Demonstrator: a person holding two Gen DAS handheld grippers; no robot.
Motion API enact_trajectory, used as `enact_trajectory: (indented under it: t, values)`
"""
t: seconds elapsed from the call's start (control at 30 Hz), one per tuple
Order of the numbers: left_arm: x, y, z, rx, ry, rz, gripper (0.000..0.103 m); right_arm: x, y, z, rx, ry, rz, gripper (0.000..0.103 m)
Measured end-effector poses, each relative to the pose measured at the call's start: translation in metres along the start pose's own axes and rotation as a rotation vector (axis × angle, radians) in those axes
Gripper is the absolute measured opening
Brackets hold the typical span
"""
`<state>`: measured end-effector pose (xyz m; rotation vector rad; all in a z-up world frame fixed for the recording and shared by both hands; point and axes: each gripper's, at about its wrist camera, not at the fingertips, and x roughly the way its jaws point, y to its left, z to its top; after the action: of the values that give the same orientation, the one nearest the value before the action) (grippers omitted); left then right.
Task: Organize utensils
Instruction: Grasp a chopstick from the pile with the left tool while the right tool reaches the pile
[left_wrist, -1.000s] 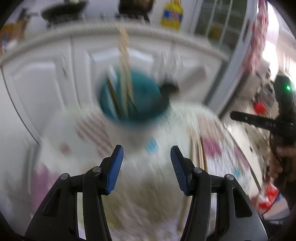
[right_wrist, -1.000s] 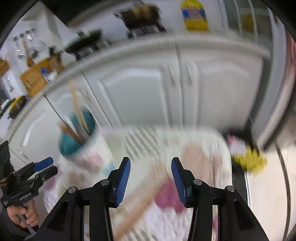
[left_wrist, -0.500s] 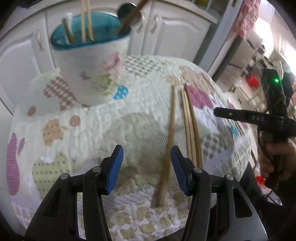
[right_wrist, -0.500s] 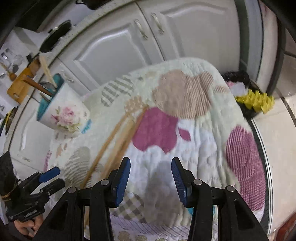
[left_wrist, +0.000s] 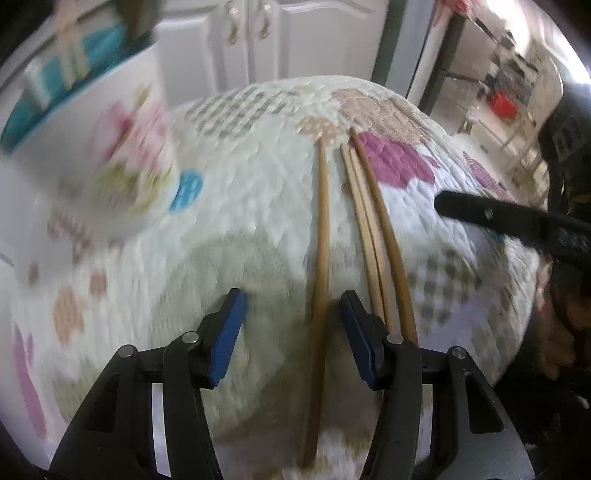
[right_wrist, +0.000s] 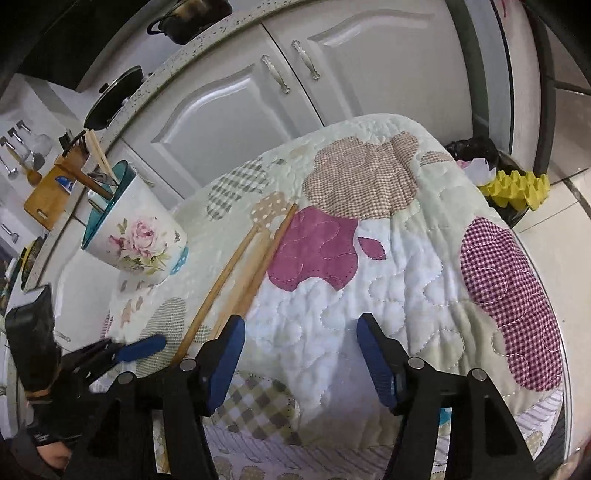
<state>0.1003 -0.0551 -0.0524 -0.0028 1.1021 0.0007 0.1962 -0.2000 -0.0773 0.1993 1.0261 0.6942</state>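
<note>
Left wrist view: left gripper (left_wrist: 291, 314) w/ blue pads sits jaws apart, gripping nothing, low over the pastel patchwork quilted cloth (left_wrist: 240, 192); single tan bamboo chopstick (left_wrist: 320, 258) runs up between the pads, closer to the right one, three more bamboo chopsticks (left_wrist: 376, 229) bunched just right of it, white floral cup w/ teal inside (left_wrist: 92, 147) blurred at upper left. Right wrist view: right gripper (right_wrist: 299, 339) jaws opening, only bare cloth between them; chopsticks lie just left of its left pad, cup w/ utensils already in it stands further left, tilted in the fisheye.
</note>
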Motion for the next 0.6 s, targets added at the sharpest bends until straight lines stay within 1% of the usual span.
enact_trajectory:
  t: [0.03, 0.07, 0.1, 0.13, 0.17, 0.2, 0.3, 0.4, 0.47, 0.5, 0.57, 0.6]
  values:
    - [0.002, -0.002, 0.005, 0.004, 0.003, 0.006, 0.053, 0.0, 0.0, -0.001, -0.001, -0.002, 0.0, 0.062]
    - [0.005, 0.0, 0.01, -0.014, 0.008, 0.005, 0.051, 0.0, 0.001, -0.001, -0.003, -0.003, -0.002, 0.063]
    - [0.007, 0.002, 0.013, -0.038, 0.01, 0.007, 0.038, 0.001, 0.003, -0.002, -0.008, -0.003, -0.006, 0.063]
    - [0.007, 0.005, 0.013, -0.06, 0.007, 0.017, 0.017, 0.001, 0.003, -0.002, -0.012, -0.001, -0.008, 0.064]
    - [0.006, 0.008, 0.013, -0.078, 0.001, 0.021, 0.01, 0.001, 0.004, -0.002, -0.015, 0.0, -0.01, 0.064]
    - [0.004, 0.012, 0.011, -0.094, 0.003, 0.023, 0.007, 0.001, 0.004, -0.002, -0.016, 0.001, -0.008, 0.065]
    - [-0.005, 0.024, -0.003, -0.138, 0.006, 0.039, 0.006, 0.001, 0.002, -0.003, -0.014, 0.004, -0.002, 0.065]
    - [-0.017, 0.032, -0.022, -0.156, 0.027, 0.018, 0.006, 0.002, 0.006, -0.001, -0.033, 0.024, -0.023, 0.065]
    - [-0.024, 0.033, -0.032, -0.152, 0.031, -0.006, 0.006, 0.004, 0.012, 0.004, -0.056, 0.043, -0.043, 0.065]
    - [-0.026, 0.033, -0.034, -0.154, 0.03, -0.028, 0.006, 0.006, 0.014, 0.01, -0.062, 0.048, -0.034, 0.065]
    - [-0.029, 0.037, -0.032, -0.174, 0.02, -0.048, 0.01, 0.011, 0.017, 0.024, -0.055, 0.049, -0.028, 0.064]
    - [-0.03, 0.039, -0.028, -0.187, 0.012, -0.043, 0.014, 0.016, 0.019, 0.034, -0.049, 0.046, -0.031, 0.064]
